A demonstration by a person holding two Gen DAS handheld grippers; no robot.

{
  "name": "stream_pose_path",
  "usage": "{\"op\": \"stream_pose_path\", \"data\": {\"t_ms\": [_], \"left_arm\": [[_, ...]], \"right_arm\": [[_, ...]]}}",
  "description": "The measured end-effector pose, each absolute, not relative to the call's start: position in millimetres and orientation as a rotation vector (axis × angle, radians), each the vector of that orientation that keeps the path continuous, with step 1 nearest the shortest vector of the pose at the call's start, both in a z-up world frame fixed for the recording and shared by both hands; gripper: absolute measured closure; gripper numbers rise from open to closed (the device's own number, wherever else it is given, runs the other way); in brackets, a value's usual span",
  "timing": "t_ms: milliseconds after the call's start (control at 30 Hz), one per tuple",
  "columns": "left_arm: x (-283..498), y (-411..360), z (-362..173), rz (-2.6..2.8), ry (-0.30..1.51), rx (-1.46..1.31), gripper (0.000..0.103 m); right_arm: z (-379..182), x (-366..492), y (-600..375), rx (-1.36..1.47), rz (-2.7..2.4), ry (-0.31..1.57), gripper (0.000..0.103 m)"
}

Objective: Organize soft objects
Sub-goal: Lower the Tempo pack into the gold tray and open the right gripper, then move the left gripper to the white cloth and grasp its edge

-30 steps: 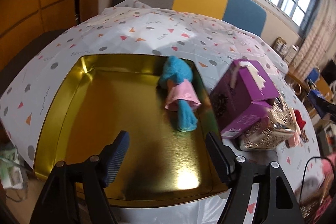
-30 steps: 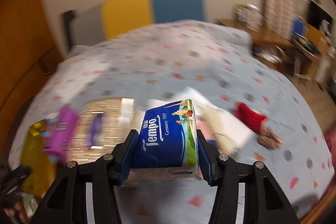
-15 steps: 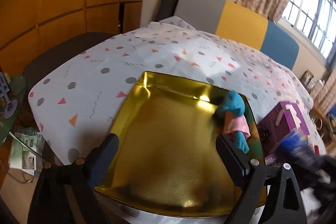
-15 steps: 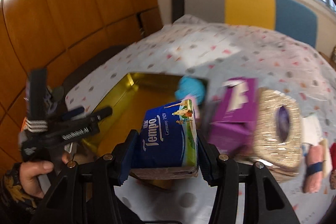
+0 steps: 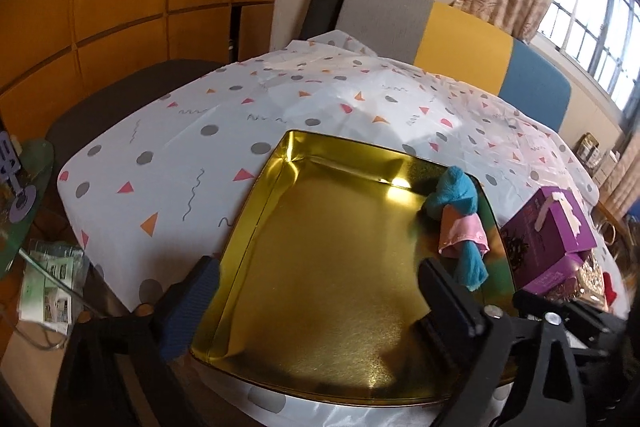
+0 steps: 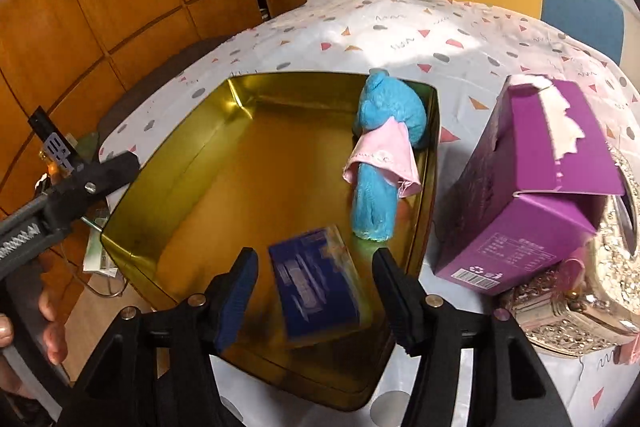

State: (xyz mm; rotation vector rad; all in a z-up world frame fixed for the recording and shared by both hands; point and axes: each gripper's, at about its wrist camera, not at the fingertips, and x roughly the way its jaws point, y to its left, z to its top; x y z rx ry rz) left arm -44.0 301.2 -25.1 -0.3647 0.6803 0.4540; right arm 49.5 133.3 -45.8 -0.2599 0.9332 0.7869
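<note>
A gold metal tray [image 5: 260,211] [image 6: 168,163] sits on the patterned tablecloth. A blue plush toy in a pink cloth [image 5: 460,223] [image 6: 384,155] lies along the tray's right side. My right gripper [image 6: 314,291] is open above the tray's near end. A blue Tempo tissue pack [image 6: 316,287] shows blurred between and below its jaws, free of them, over the tray floor. My left gripper [image 5: 320,303] is open and empty over the tray's near-left part. The pack does not show in the left wrist view.
A purple carton [image 6: 532,187] [image 5: 548,239] stands right of the tray. A glittery gold tissue box [image 6: 600,287] lies beyond it. A bench with grey, yellow and blue back [image 5: 460,39] stands behind the table. Wood panels line the left wall.
My right gripper opened and let go of the tissue pack, which is dropping into the tray. The left gripper drew back slightly to the left.
</note>
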Motion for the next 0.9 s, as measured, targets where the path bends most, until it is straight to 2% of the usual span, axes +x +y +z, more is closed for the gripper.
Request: {"op": "stream_pose_path", "data": {"t_ms": [433,667,900], "left_arm": [[-35,262,-7,0.336,0.638,-0.234,0.0],[-30,245,5,0.278,0.625,-0.218,0.0],[-16,212,22,0.136,0.633,-0.173,0.0]], "right_arm": [[-2,20,76,-0.266,0.758,0.754,0.043],[28,25,5,-0.163,0.662,0.675,0.043],[33,52,-86,-0.075,0.456,0.684,0.043]]}}
